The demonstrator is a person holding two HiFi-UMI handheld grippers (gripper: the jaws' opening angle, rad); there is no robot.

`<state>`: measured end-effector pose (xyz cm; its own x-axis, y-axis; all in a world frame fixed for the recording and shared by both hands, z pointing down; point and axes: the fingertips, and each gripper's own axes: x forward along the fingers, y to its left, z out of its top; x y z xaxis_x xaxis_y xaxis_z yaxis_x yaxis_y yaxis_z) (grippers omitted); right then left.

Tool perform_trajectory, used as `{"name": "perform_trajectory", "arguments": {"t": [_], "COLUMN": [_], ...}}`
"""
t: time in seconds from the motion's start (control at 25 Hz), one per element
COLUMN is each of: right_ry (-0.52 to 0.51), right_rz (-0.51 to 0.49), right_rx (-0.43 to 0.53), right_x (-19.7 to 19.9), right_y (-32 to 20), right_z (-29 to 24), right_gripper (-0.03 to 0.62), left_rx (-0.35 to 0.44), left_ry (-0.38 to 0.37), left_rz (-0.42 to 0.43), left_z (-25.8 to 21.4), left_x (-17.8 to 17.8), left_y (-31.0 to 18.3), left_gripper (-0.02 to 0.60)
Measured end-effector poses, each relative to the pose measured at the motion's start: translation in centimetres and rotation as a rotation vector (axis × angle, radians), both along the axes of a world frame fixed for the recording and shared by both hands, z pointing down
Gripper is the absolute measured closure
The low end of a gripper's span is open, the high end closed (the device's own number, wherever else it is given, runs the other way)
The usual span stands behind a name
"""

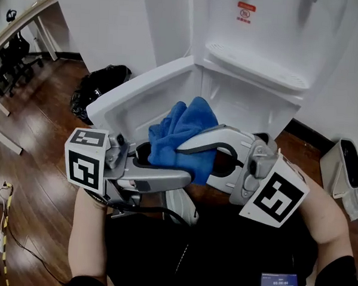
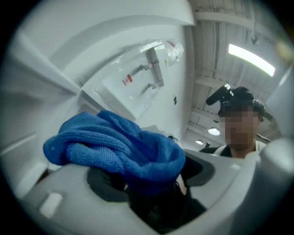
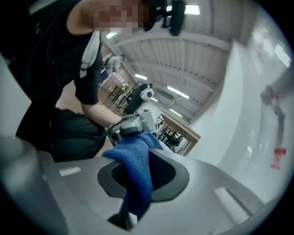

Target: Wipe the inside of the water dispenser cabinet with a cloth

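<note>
Blue terry cloth [image 1: 182,133] hangs bunched in the air just in front of the open cabinet [image 1: 247,107] at the foot of the water dispenser [image 1: 263,30]. It is outside the opening and touches none of the white walls. The right gripper [image 1: 193,161] is clenched on it: its own view shows a fold of the fabric pinched thin between the closed jaws. The left gripper [image 1: 177,168] is released, its jaws standing wide, and the thick wad of cloth lies over and between them without being squeezed. Only the right hand carries the cloth.

This looks like the readying step, with the cloth being settled into one grip before any wiping, and no wall looks to have been reached. The next move calls for the left gripper to draw clear without snagging the loose folds. The right would then carry the wad past the swung-out door [image 1: 134,92], through the opening, and press it flat against an inner wall.
</note>
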<state>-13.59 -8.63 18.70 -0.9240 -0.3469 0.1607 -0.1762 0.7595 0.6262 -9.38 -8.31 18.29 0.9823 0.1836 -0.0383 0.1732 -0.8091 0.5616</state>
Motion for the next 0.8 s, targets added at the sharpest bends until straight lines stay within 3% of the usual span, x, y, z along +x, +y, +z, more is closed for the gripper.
{"name": "perform_trajectory", "arguments": {"t": [0.08, 0.16, 0.24, 0.36, 0.48, 0.56, 0.64, 0.72, 0.76, 0.8], "right_ry": [0.086, 0.114, 0.111, 0.08, 0.092, 0.03, -0.213, -0.368, -0.388, -0.383], "right_rz": [-0.01, 0.005, 0.025, 0.059, 0.127, 0.177, 0.166, 0.045, -0.021, -0.072], "right_rx": [0.111, 0.153, 0.154, 0.132, 0.142, -0.013, -0.311, -0.549, -0.624, -0.662], "right_x": [-1.8, -2.6, -2.8, -2.4, 0.0, 3.1, 5.5, 5.4, 4.7, 3.7], "right_y": [0.1, -0.2, -0.6, -1.0, -1.6, -2.4, -3.5, -3.7, -3.3, -2.5], "right_z": [0.8, 1.6, 2.0, 1.4, 0.7, 0.6, -0.9, -1.9, -1.9, -1.8], "right_gripper": [0.539, 0.534, 0.509, 0.42, 0.386, 0.418, 0.437, 0.287, 0.222, 0.196], "left_rx": [-0.003, -0.04, -0.073, -0.089, -0.085, -0.01, 0.192, 0.403, 0.478, 0.533], "left_ry": [-0.012, 0.006, 0.029, 0.077, 0.15, 0.184, 0.141, 0.056, 0.013, -0.024], "left_rz": [-0.095, -0.153, -0.165, -0.158, -0.213, -0.28, -0.333, -0.342, -0.337, -0.333], "left_z": [0.7, 1.7, 2.3, 2.1, 0.7, -0.4, -0.9, -0.5, 0.0, 0.5], "left_x": [-1.3, -2.5, -3.3, -4.4, -6.0, -7.4, -7.5, -5.9, -4.9, -4.0], "left_y": [-0.7, -1.4, -1.7, -1.6, -2.6, -3.6, -3.4, -2.1, -1.4, -0.9], "left_gripper": [0.293, 0.326, 0.355, 0.392, 0.453, 0.462, 0.462, 0.46, 0.459, 0.459]}}
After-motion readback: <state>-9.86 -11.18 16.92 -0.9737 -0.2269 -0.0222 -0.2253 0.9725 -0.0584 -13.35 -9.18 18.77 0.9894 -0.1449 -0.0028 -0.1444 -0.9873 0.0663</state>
